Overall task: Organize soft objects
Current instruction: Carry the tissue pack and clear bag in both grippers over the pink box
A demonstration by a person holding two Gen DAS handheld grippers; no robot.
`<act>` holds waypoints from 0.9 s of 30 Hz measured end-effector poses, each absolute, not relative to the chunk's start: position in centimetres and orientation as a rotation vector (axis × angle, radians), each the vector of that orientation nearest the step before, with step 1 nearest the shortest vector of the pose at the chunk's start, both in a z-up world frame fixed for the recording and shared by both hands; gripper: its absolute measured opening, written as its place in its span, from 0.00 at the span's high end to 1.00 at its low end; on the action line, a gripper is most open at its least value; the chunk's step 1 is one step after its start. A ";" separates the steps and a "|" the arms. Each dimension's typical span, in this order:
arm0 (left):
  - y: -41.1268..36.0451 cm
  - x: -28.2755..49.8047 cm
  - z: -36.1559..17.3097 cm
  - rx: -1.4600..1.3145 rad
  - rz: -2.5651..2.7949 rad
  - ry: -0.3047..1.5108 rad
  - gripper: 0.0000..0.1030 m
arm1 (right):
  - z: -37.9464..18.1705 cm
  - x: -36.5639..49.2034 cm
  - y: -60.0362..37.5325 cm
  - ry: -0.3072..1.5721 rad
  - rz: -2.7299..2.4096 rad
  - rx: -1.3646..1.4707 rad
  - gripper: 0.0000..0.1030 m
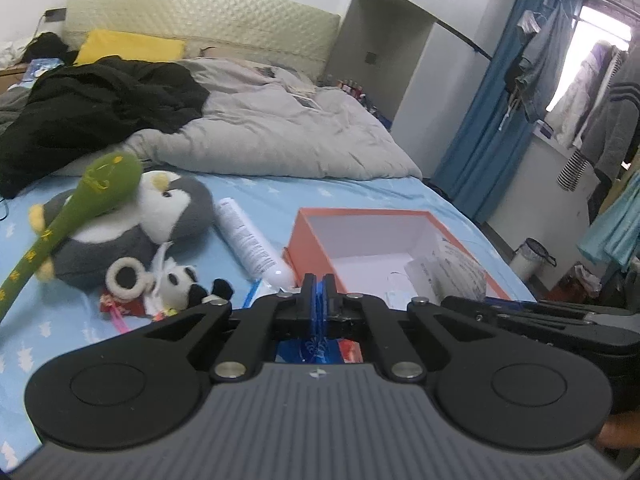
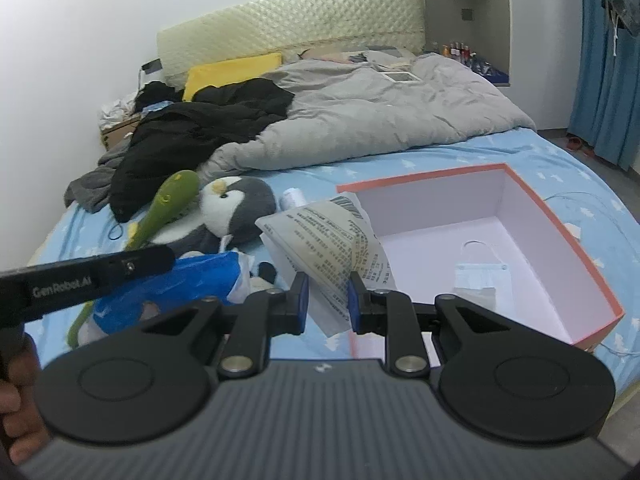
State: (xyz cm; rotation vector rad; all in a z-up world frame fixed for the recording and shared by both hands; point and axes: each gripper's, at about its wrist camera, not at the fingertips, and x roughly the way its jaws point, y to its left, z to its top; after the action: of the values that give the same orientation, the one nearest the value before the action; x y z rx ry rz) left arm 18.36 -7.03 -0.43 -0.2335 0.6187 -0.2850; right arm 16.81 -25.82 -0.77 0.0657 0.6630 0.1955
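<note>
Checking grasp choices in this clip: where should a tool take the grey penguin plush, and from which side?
Grip the penguin plush at its rounded head, coming from above and the box side. It lies on the bed sheet with the head exposed and compressible, while the green snake toy is draped across its other side, blocking that approach.

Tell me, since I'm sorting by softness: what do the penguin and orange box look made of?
Penguin: plush fabric, fuzzy matte pile, sagging rounded shape. Orange box: probably rigid cardboard with matte paper covering; straight thin walls, crisp corners, plain white inside.
</note>
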 end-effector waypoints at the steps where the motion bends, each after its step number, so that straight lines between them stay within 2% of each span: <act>1: -7.5 18.7 -0.2 -0.230 -0.293 0.614 0.97 | -0.7 17.0 -26.1 0.665 0.194 0.065 0.77; 9: -11.7 23.3 2.3 -0.189 -0.368 0.581 0.97 | 0.0 19.5 -29.1 0.684 0.152 0.065 0.77; 15: -17.0 28.2 2.4 -0.174 -0.425 0.636 0.97 | -0.1 22.4 -32.2 0.737 0.105 0.041 0.77; 27: -27.2 36.6 -5.1 -0.019 -0.473 0.873 0.97 | -6.3 27.6 -40.8 0.954 -0.021 0.100 0.77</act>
State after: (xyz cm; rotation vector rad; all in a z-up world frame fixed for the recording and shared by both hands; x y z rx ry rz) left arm 36.61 -27.25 -5.14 -0.0194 0.8727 -0.4727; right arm 27.60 -40.79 -6.30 0.1002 0.9538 -0.0207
